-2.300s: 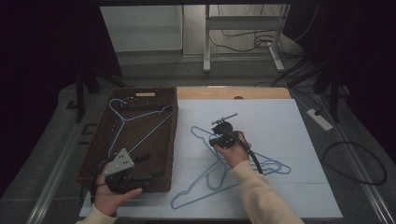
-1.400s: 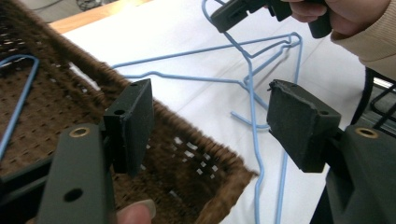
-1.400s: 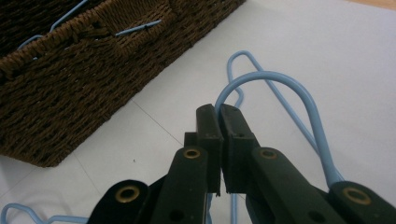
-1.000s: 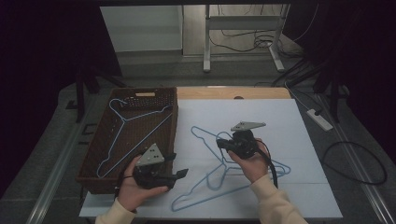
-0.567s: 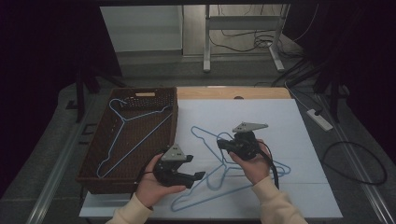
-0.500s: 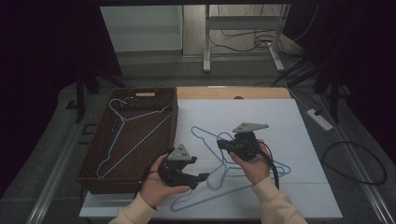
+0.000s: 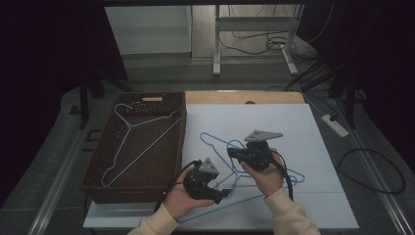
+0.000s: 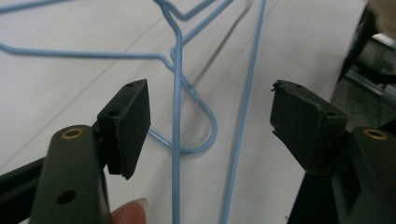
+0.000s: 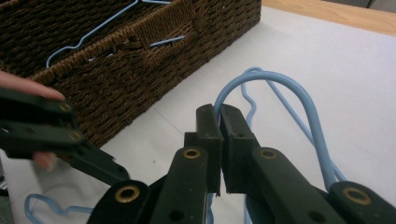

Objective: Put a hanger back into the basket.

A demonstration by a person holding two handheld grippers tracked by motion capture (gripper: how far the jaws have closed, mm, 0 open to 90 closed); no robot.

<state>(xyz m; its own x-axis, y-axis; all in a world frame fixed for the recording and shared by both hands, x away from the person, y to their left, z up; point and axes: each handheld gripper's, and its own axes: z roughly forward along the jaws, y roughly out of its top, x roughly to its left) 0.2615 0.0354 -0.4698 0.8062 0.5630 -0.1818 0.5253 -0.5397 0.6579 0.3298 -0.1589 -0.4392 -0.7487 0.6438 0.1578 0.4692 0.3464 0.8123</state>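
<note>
since a second ago the left gripper (image 7: 221,195) slid right from the wicker basket (image 7: 98,182) to the blue wire hangers (image 7: 215,142) at lower centre, jaws spread astride their wires. right gripper (image 7: 230,152), barely moved, is pinched shut on a hanger hook (image 9: 261,79).

A lab-like test room: a foam-topped table (image 7: 318,142), loose floor cables (image 7: 377,169), a power strip (image 7: 335,125), dark surroundings.
</note>
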